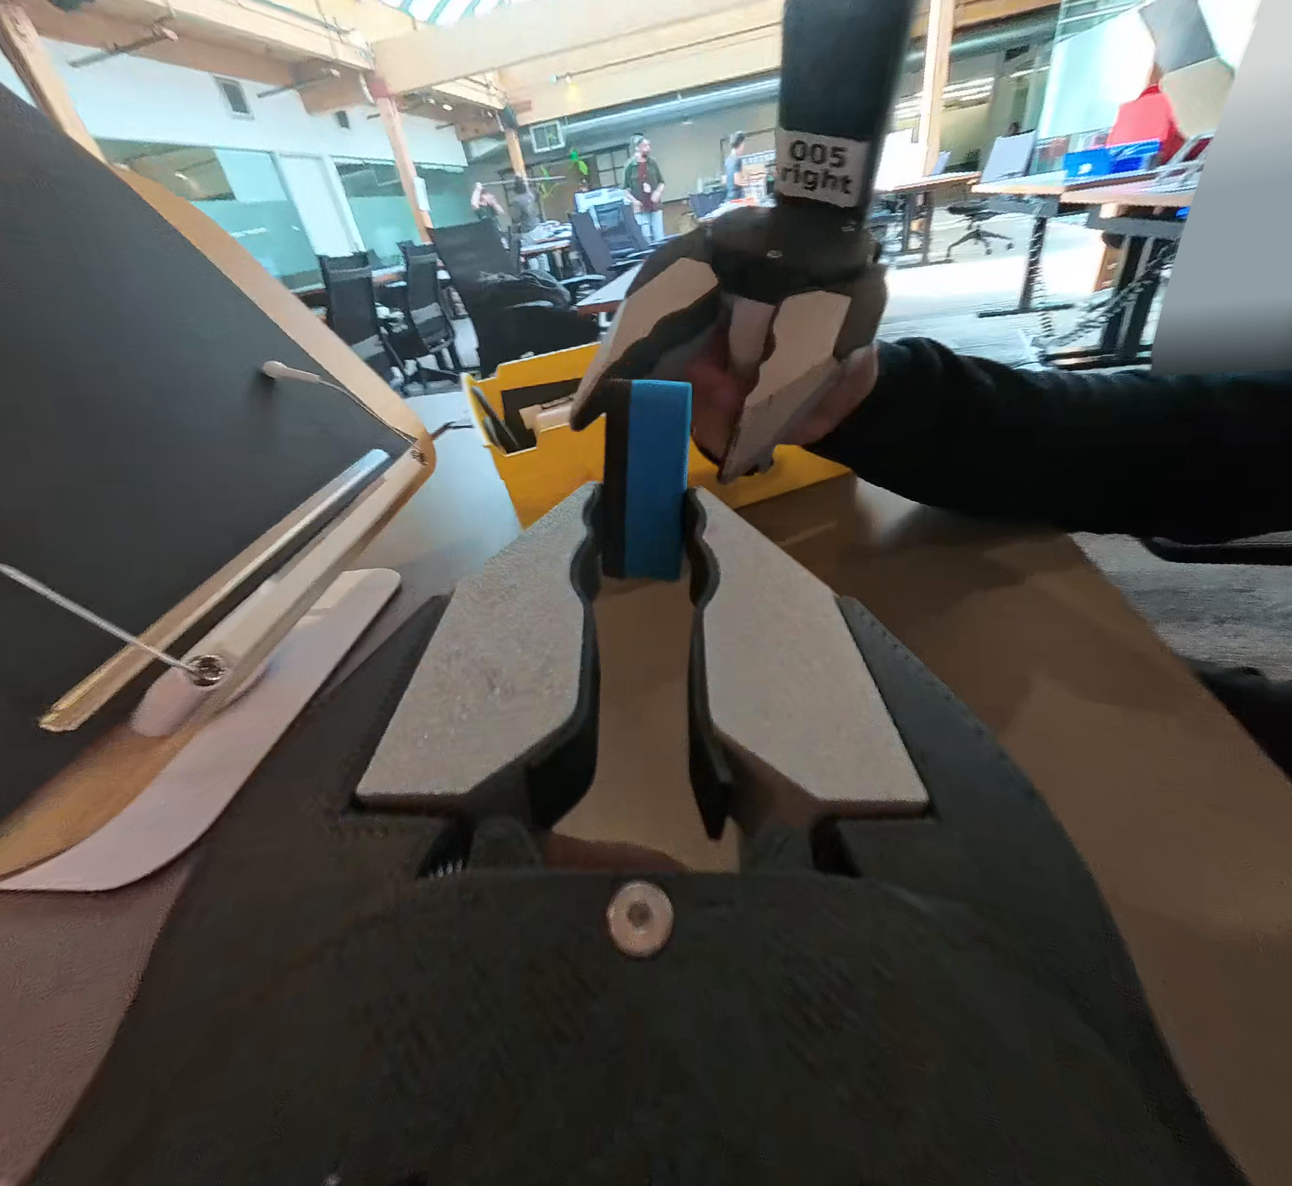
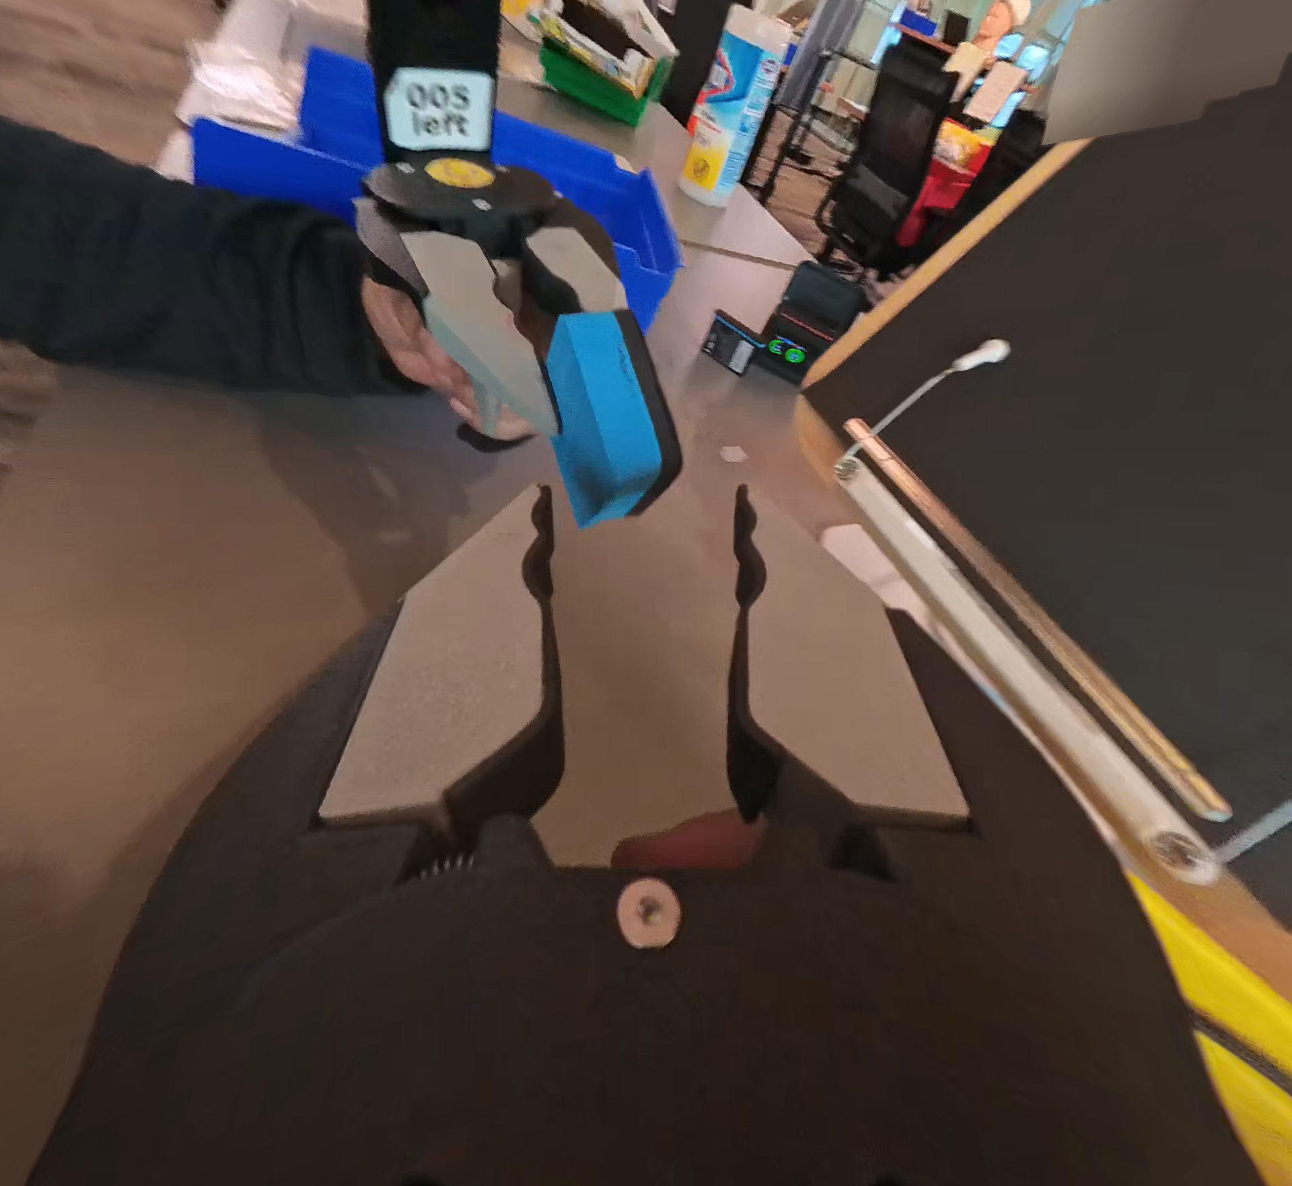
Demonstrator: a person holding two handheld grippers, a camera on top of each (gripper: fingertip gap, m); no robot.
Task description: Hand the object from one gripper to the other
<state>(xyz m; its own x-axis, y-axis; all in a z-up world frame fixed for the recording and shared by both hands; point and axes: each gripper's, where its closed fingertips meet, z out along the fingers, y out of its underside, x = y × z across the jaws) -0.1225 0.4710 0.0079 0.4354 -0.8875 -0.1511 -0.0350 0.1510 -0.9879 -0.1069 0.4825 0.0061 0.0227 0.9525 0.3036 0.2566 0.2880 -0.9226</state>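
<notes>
Blue foam with a black backing is what the block [image 1: 647, 478] looks to be made of, so it is likely soft, light and easy to squash. On the left, the block is being pinched by its low end between the tips of the left claw [image 1: 643, 534], and it is being held up over the table [image 1: 979, 628]. Its top half is sticking out free. On the right, the right claw [image 2: 640, 509] is being held wide open and empty, just under the block's free end. That free end is best gripped gently across its flat sides.
</notes>
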